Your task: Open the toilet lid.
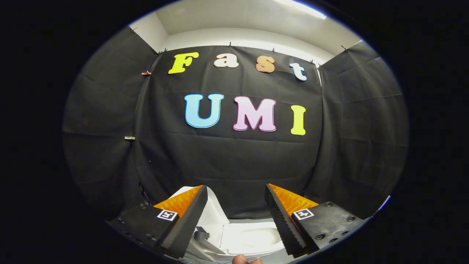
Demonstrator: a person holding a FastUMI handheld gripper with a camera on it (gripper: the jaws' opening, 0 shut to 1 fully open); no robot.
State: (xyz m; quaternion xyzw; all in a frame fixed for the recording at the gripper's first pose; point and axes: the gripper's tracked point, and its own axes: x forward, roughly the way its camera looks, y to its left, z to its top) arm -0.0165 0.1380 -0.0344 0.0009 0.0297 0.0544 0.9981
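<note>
The claw (236, 190) stands wide, its two fingers (187, 220) spread well apart with nothing held between them. Each finger carries a small square marker tag (167, 215) on its upper face.

Low between the fingers sits the white toilet (234, 240), seen from above and near. Its lid (214, 211) is raised, standing up on the left side just beside the left finger, which partly hides it. To the right of the lid the open seat and bowl (253, 238) lie flat and pale, reaching toward the right finger. A grey hinge piece (201, 233) shows at the base of the lid, close to the left finger's inner edge.

At the very near edge, below the toilet, a person's fingertip (240, 259) peeks in.

Beyond the fingers hangs the booth's black cloth wall (234, 161), creased in broad folds and pinned along its top by small clips (146, 73). Above it run a white wall and ceiling (238, 22) with a bright light strip (304, 7) at the far right.
</note>
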